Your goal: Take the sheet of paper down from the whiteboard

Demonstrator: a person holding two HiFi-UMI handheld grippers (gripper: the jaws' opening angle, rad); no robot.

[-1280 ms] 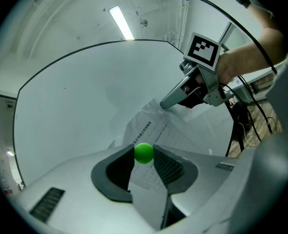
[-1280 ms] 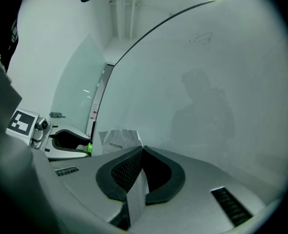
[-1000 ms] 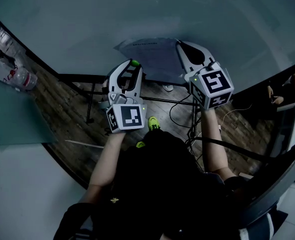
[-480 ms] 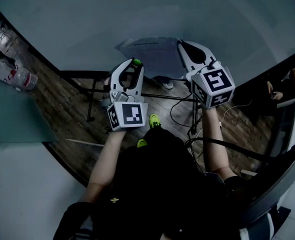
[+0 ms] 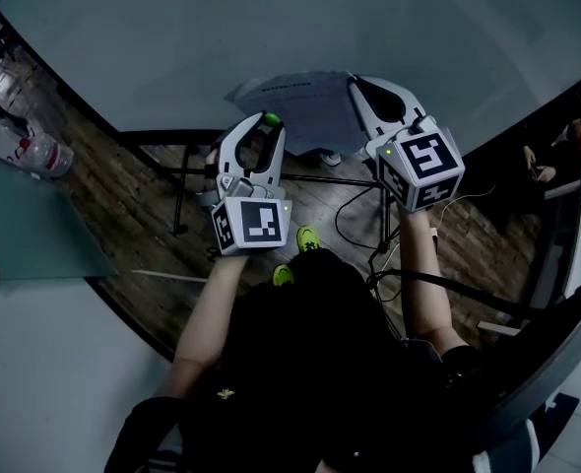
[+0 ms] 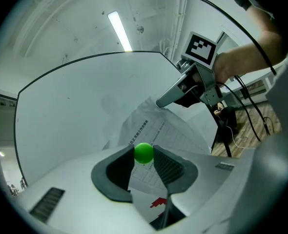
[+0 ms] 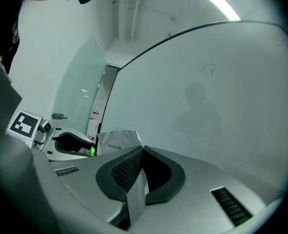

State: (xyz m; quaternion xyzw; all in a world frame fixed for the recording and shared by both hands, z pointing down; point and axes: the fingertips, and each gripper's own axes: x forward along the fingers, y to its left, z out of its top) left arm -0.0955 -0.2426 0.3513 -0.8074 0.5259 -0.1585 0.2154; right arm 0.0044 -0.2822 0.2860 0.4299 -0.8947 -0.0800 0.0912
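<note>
I am holding the left gripper [image 5: 264, 126] clenched on a small green ball [image 6: 144, 153], which is sitting pinched between the tips of its two pads. I am keeping the right gripper [image 7: 140, 151] clamped on the sheet of paper [image 5: 295, 101], with its jaws pressed together on the sheet's edge, which is running edge-on between the pads in the right gripper view. The sheet is hanging crumpled in front of the lower part of the whiteboard [image 5: 271, 28], with its upper corner in the right gripper. Its printed face is showing through the gap under the ball in the left gripper view. Whether any part of the paper is still touching the board I cannot tell.

Comparing with a second ago, I am seeing both grips unchanged: the ball is sitting in the same place between the left pads and the same corner of paper is lying in the right jaws. In the head view both grippers are now standing slightly higher and further right. The board's lower edge is also lying higher, so more of the wooden floor [image 5: 153, 215] is showing beneath it. The sheet is keeping its place between the two grippers and is looking just as creased as before
</note>
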